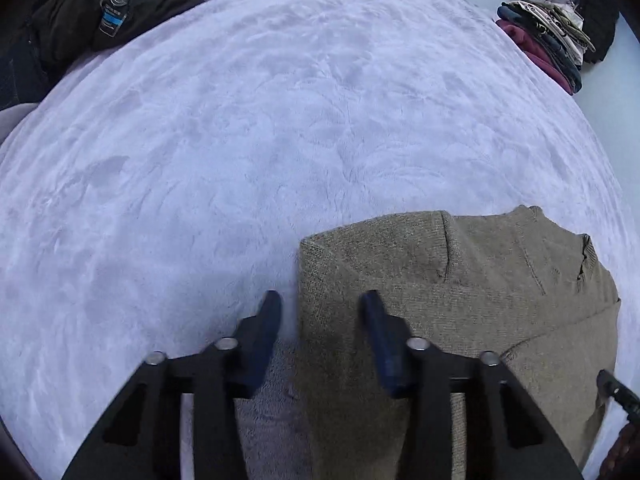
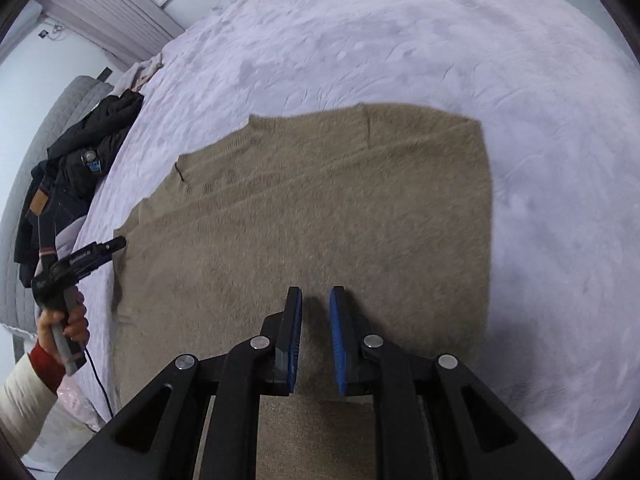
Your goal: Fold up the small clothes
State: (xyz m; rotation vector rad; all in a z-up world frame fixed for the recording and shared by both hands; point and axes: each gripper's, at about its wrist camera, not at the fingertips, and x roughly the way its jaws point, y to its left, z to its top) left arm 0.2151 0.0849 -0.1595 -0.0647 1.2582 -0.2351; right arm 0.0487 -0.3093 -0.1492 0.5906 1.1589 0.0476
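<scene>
Two grippers are held over a beige knitted sweater (image 2: 312,208) that is spread on a pale lilac bedspread (image 1: 240,120), partly folded into a rough rectangle with its sleeves tucked in. At the far left of the bed a heap of dark clothes (image 1: 100,12) is seen, well apart from the work. Next, the left gripper (image 1: 320,300) is found astride the sweater's left edge, one finger over the bedspread and the other over the knit; its jaws stand moderately apart and nothing is pinched between them. Further right, the right gripper (image 2: 316,296) is poised above the near middle of the sweater, its blue pads (image 2: 296,336) drawn close with only a narrow gap, and no cloth is caught in it. At the far right edge of the bed a stack of folded clothes (image 1: 552,40) is visible. A fold appears to have been laid and let go, so the task is judged midway. For the next move, the near hem would need to be gripped at both corners and carried toward the collar.
</scene>
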